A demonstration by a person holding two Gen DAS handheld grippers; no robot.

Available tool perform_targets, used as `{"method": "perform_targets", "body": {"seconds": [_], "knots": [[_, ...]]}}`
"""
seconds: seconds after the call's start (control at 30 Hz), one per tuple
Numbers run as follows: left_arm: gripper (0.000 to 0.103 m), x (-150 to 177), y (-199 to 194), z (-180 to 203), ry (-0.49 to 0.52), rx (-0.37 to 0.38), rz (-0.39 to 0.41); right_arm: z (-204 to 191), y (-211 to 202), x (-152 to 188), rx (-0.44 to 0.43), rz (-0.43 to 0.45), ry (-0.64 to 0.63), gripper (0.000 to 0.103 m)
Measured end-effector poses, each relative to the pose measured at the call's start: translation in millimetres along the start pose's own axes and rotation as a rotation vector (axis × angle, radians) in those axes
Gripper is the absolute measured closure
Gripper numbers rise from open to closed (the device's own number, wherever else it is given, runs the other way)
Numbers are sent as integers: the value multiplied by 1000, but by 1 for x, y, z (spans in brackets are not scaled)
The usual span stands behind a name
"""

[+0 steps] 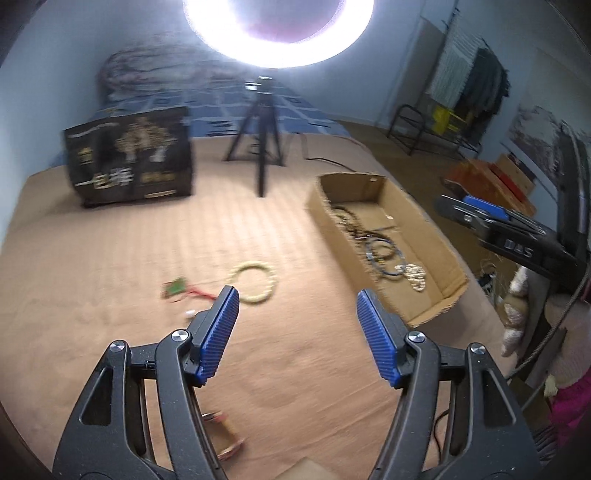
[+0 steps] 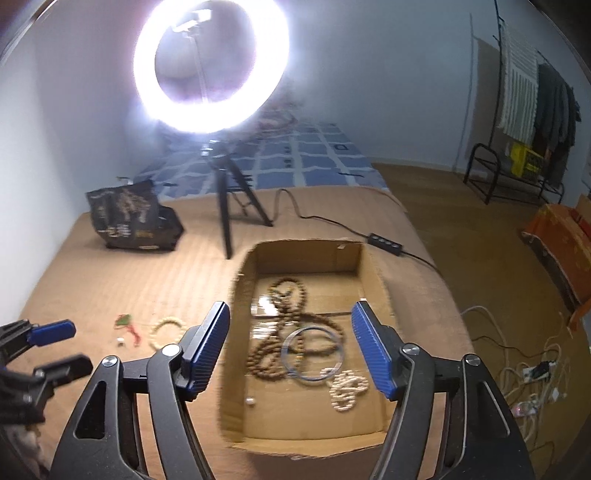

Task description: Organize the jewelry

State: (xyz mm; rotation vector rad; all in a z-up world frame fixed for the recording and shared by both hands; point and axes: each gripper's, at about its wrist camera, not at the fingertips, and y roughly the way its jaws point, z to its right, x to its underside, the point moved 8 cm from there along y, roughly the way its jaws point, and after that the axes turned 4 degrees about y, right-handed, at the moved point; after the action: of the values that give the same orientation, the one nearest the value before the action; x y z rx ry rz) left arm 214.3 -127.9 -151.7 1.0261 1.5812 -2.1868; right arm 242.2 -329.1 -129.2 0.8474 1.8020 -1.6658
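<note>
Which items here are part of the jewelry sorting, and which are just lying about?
Part of the job: cardboard box, brown bead necklace, blue bangle, white pearl strand, cream bead bracelet, red-and-green charm, both open grippers.

Lying about: black bag, ring light, tripod, power cable.

In the left wrist view, the glowing white ring light [image 1: 277, 33] is cut off by the top edge, and the small green-and-red trinket [image 1: 177, 290] on the tan bedcover is blurred beyond identification. A striped item [image 1: 225, 435] is largely hidden beneath the left gripper's black arm. In the right wrist view, the near-left wall of the shallow brown cardboard box [image 2: 231, 310] is smeared by motion blur.
</note>
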Motion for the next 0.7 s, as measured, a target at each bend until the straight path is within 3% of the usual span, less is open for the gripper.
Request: {"method": "perform_targets", "body": {"seconds": [0.23, 0.4, 0.7], "knots": [[35, 19, -26, -40, -33, -58, -36, -44, -7, 8, -106, 7, -36, 31], [35, 42, -41, -57, -48, -83, -47, -75, 7, 21, -186, -80, -58, 28], [35, 92, -42, -55, -68, -78, -93, -114, 41, 44, -230, -181, -123, 28]]}}
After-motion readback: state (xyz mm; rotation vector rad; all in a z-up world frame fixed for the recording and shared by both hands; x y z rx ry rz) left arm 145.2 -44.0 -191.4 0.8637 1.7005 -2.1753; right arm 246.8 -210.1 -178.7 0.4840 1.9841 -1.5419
